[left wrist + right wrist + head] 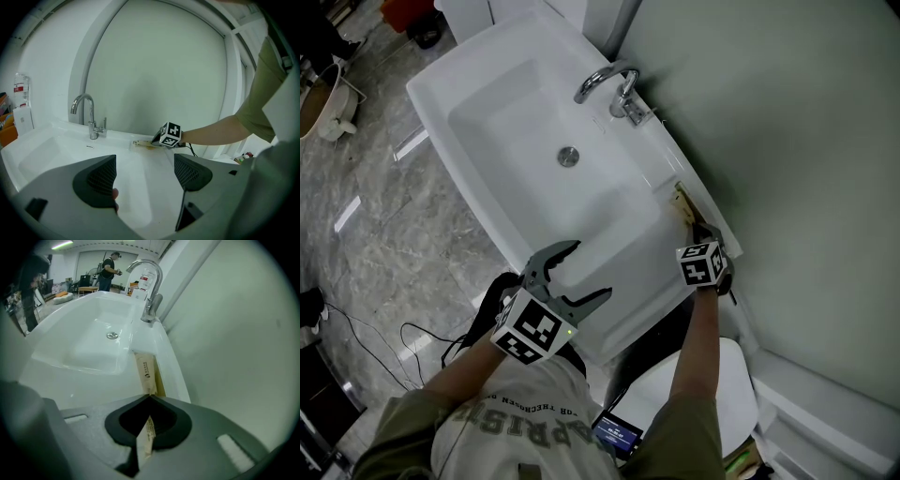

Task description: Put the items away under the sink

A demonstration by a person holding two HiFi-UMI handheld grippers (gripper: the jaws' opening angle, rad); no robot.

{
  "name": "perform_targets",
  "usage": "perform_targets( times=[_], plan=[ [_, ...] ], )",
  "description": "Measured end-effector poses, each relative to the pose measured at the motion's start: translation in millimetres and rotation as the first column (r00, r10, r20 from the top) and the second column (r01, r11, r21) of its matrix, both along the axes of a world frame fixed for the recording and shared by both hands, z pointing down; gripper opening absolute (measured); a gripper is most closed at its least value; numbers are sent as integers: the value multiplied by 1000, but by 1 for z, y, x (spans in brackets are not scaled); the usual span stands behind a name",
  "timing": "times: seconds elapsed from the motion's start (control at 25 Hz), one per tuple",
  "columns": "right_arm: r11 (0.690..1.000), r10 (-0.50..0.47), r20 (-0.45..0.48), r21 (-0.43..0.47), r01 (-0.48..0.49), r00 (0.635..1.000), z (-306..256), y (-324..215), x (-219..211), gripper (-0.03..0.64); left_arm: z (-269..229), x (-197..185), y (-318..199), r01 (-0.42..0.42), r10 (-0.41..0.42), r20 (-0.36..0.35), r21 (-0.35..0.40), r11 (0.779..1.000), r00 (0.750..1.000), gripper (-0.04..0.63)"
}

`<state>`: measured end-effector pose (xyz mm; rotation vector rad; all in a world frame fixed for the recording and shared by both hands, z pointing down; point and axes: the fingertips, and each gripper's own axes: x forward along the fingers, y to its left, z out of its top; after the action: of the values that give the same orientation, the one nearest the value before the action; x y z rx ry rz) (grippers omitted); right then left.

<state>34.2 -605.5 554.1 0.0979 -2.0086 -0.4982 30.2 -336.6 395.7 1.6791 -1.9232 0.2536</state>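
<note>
A white sink (469, 70) stands against a pale wall, with a chrome faucet (609, 86) at its back ledge. A thin beige packet (146, 369) lies lengthwise on that ledge, and a yellowish one (160, 380) shows from under it. My right gripper (149, 397) is shut on the beige packet's near end, whose tail hangs in the hollow behind the pads. In the head view the right gripper (692, 225) sits at the ledge's right end. My left gripper (581, 274) hovers open over the sink's front rim with nothing between its fingers (98, 180).
The basin has a round drain (569, 157). A white toilet-like fixture (712, 389) stands below right of the sink, a small lit screen (617, 433) beside it. Cables (417, 337) trail on the marble floor. Bottles (19, 89) stand at the sink's far left.
</note>
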Motion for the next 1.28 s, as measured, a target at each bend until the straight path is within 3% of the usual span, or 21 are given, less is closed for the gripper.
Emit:
perform_targets(
  times=[0.28,0.8,1.28],
  plan=[
    [1000,-7,0,11,7,1000,-18,13,9,2,1,0,8,-39,39,-13,5,999,999,370],
    [995,88,60,38,-90,994,-62,56,15,0,-8,-8,45,-147,148,-21,6,989,989,370],
    [973,228,98,3,-229,969,-92,156,35,0,-8,-19,112,-342,342,-15,-8,940,940,370]
  ],
)
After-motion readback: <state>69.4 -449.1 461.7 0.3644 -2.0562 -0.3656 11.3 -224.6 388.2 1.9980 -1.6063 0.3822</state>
